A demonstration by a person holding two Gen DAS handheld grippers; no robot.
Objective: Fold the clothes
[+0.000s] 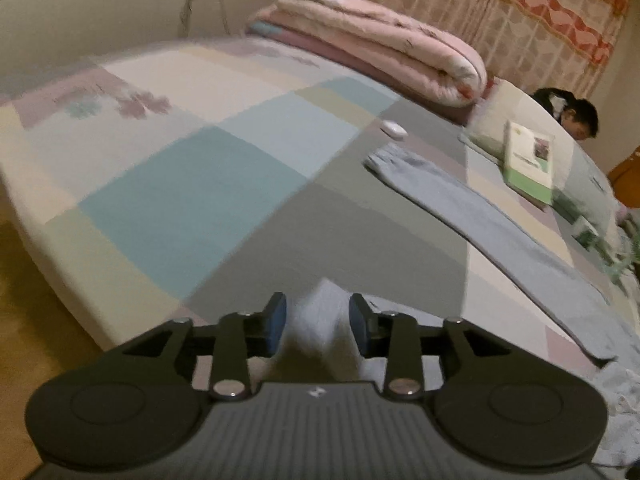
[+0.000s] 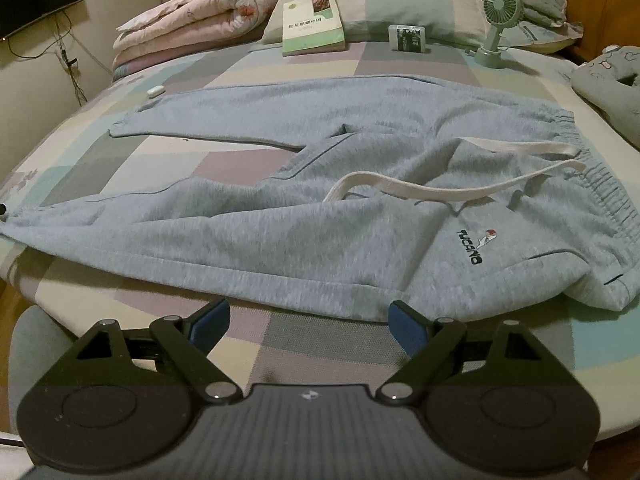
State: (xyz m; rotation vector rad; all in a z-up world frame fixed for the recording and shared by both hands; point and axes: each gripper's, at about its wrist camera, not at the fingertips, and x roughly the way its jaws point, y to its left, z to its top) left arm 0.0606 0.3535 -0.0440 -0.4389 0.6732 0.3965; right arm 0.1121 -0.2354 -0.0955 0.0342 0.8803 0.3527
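Note:
Grey sweatpants [image 2: 320,232] lie flat across the patchwork bedsheet [image 2: 140,156], waistband to the right, both legs running left, with a white drawstring [image 2: 440,188] looped over the front. In the left wrist view the far leg [image 1: 480,216] stretches away to the right. The near leg's cuff [image 1: 320,312] rises in a peak between the jaws of my left gripper [image 1: 318,320]; the blue pads stand slightly apart from it, open. My right gripper [image 2: 310,324] is wide open just before the near edge of the trousers, with only bedsheet between its fingers.
A folded pink quilt [image 2: 200,12] sits at the back left, with a pillow, a book [image 2: 312,20], a small box and a green desk fan [image 2: 496,20] along the head of the bed. A small white case [image 2: 155,90] lies by the far cuff. A person's head [image 1: 576,116] shows behind the pillow.

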